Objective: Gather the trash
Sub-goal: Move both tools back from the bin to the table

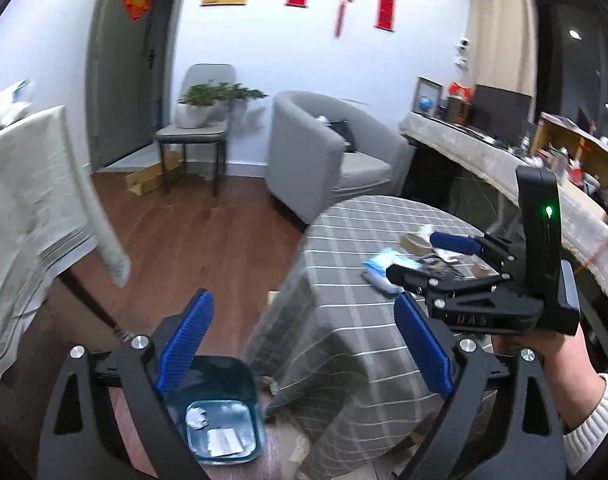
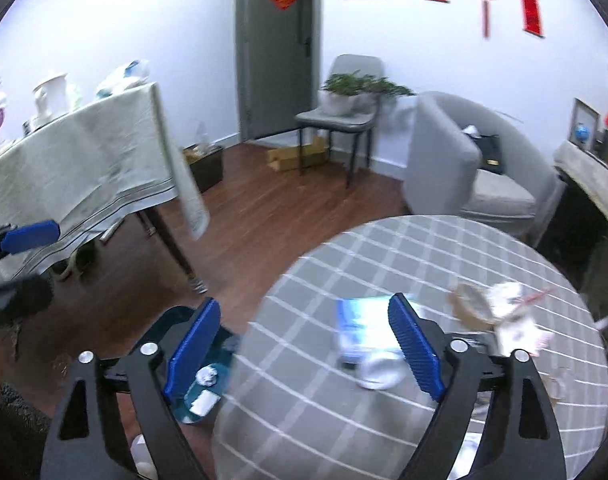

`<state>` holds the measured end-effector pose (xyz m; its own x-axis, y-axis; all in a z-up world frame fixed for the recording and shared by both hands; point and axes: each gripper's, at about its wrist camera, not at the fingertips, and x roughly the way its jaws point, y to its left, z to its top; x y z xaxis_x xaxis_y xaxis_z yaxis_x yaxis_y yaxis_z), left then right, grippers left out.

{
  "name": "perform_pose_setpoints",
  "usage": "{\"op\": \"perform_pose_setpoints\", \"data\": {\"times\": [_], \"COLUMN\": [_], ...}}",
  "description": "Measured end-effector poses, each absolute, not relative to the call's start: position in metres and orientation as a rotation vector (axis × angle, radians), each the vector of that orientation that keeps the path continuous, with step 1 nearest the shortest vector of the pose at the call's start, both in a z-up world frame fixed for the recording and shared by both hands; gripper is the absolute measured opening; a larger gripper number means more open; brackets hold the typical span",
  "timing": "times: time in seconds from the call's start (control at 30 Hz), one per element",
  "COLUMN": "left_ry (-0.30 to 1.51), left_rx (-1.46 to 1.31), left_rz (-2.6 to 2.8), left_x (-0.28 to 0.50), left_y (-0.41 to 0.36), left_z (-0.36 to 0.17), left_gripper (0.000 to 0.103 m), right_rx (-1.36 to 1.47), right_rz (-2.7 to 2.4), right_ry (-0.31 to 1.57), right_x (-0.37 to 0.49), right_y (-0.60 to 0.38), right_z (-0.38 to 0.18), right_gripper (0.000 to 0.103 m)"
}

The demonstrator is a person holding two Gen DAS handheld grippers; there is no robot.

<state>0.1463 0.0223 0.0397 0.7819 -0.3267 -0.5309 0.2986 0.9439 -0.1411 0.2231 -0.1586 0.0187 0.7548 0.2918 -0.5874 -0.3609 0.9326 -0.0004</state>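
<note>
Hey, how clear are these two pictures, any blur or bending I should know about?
Left wrist view: fisheye bends the walls, and the cream tablecloth's hanging corner is smeared. Right wrist view: stronger blur on the grey checked round table and the blue-and-white plastic wrapper; the teal trash bin beside it is soft too.

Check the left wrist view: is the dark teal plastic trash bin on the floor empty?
No. The dark teal plastic trash bin already holds a crumpled white wad and a flat white paper.

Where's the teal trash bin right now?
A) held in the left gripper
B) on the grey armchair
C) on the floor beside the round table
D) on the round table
C: the teal plastic trash bin stands on the wooden floor next to the round table with the grey checked cloth, with white scraps inside.
</note>
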Motion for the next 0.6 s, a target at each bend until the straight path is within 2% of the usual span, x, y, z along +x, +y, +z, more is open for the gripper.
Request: {"op": "perform_pose_setpoints", "data": {"times": [0.6], "left_ry": [0.65], "left_rx": [0.069], "left_rz": [-0.574], "left_x": [0.171], "left_y": [-0.119], "left_z": [-0.002], "left_gripper": [0.095], "right_rx": [-0.006], "right_rz": [0.136], "right_ry": [0.617], "right_x": [0.203], "right_y": [-0.318], "right_z": [0.009], "right_gripper": [0.092]}}
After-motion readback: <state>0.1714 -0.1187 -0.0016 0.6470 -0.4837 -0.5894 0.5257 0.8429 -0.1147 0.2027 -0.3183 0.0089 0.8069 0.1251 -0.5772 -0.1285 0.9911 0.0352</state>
